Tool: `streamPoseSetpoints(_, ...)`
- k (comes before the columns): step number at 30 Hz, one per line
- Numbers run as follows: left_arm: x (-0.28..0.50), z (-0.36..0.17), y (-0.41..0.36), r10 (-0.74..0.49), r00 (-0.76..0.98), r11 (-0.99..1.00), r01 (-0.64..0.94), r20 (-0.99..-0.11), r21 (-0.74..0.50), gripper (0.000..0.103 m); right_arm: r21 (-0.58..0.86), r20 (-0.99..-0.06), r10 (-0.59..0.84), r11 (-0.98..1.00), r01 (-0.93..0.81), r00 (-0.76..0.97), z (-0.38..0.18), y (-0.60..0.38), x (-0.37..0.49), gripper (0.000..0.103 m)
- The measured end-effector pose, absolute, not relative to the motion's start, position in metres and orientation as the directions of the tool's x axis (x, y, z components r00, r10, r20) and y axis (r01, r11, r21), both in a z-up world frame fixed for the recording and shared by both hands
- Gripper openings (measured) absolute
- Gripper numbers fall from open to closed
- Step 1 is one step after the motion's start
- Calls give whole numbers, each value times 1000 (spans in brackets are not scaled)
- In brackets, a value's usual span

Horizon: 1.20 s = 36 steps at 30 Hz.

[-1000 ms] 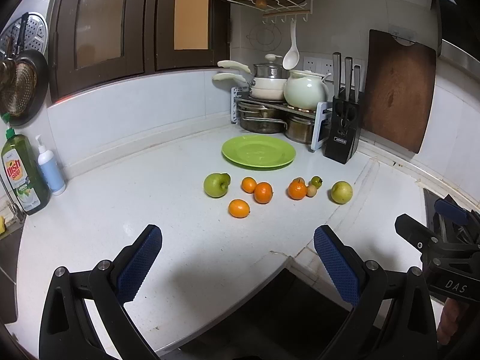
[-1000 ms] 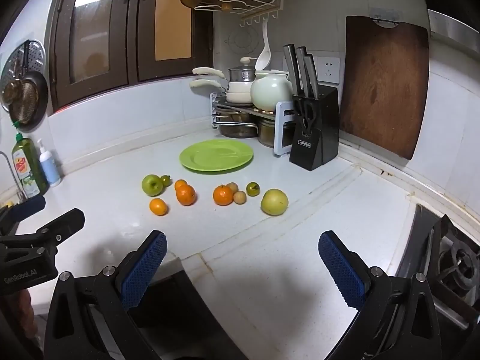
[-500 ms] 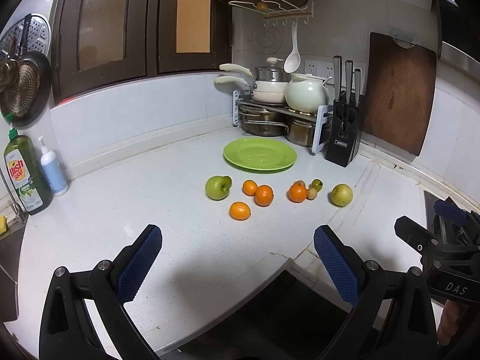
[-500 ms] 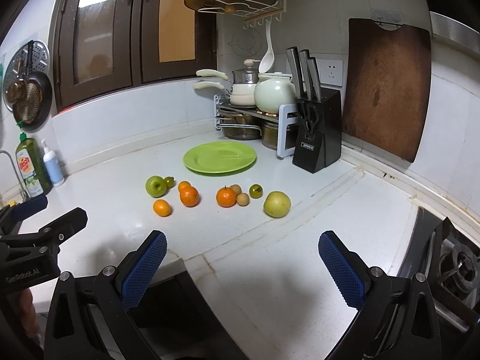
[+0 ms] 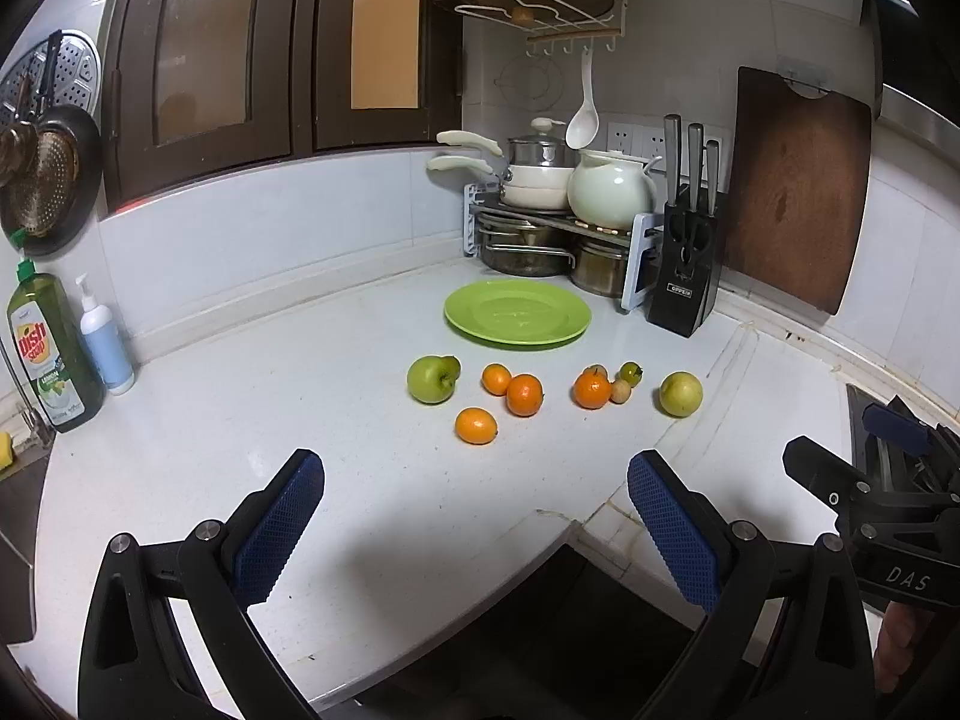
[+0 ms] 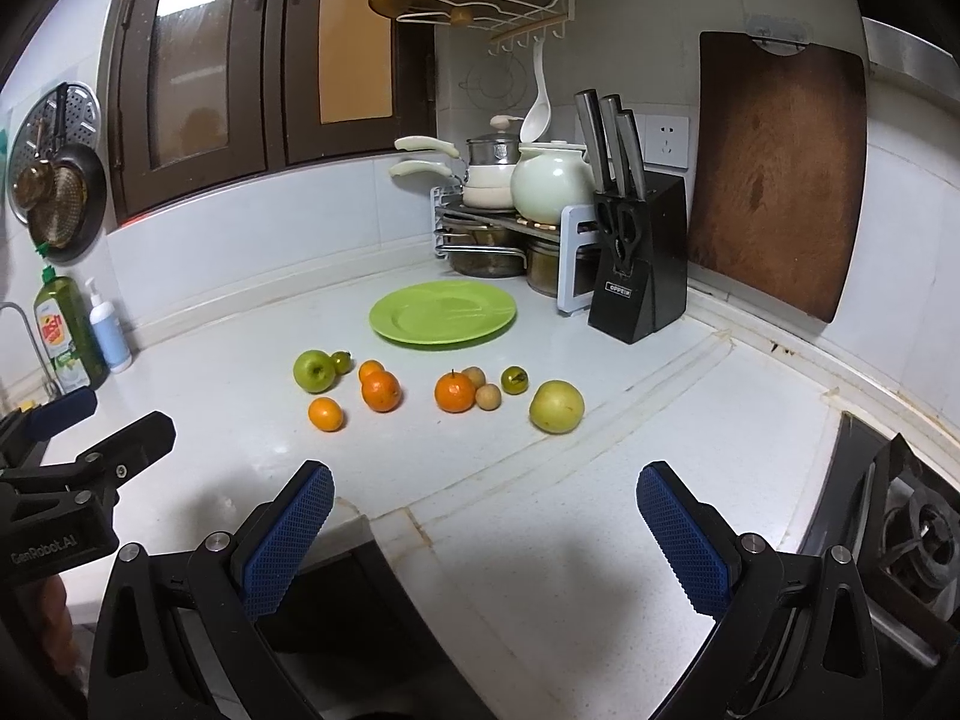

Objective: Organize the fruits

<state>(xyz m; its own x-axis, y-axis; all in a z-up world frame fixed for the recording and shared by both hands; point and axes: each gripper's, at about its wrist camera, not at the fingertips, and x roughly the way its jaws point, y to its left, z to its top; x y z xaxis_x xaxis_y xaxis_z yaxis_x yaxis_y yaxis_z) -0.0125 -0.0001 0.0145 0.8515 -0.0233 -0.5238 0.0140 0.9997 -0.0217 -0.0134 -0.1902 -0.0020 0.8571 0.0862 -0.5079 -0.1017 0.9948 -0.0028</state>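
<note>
Your left gripper [image 5: 474,516] is spread wide with nothing between the blue pads [image 5: 279,525], held low over the near edge of the white counter [image 5: 252,420]. Your right gripper [image 6: 483,531] is the same: jaws fully apart, holding nothing, over the counter's inner corner.

Fruit is all loose on the counter, none on the green plate [image 5: 517,313]. From the left wrist view, the plate sits at 12 o'clock of the fruit row, just in front of the pot rack [image 5: 540,222].

Row, left to right in the left wrist view:
- green apple [image 5: 430,380], with a small green fruit [image 5: 452,365] touching its 1 o'clock side
- small orange [image 5: 496,378] touching a bigger orange [image 5: 524,395] at its 4 o'clock
- lone orange [image 5: 476,425] at 7 o'clock of that pair, nearest to you, apart from the rest
- another orange [image 5: 591,389] with a small tan fruit [image 5: 621,391] touching at 3 o'clock, and a dark green one [image 5: 630,371] just behind
- yellow-green pear-like fruit [image 5: 681,394] at the far right, apart from the cluster

The right wrist view shows one more tan fruit [image 6: 474,376] tucked behind the orange at its 1 o'clock.

Knife block [image 5: 684,276] stands at 3 o'clock of the plate, with the cutting board [image 5: 792,192] leaning on the wall behind it. Dish soap bottle [image 5: 54,354] and pump bottle [image 5: 105,336] are at the far left, well apart from the fruit.
</note>
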Motion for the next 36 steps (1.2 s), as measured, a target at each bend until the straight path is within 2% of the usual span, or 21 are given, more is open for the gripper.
streamPoseSetpoints(36, -8, 11, -12, -24, 850, 1000, 15, -526, -21, 103, 6, -526, 90, 995, -102, 845, -6, -196, -5, 102)
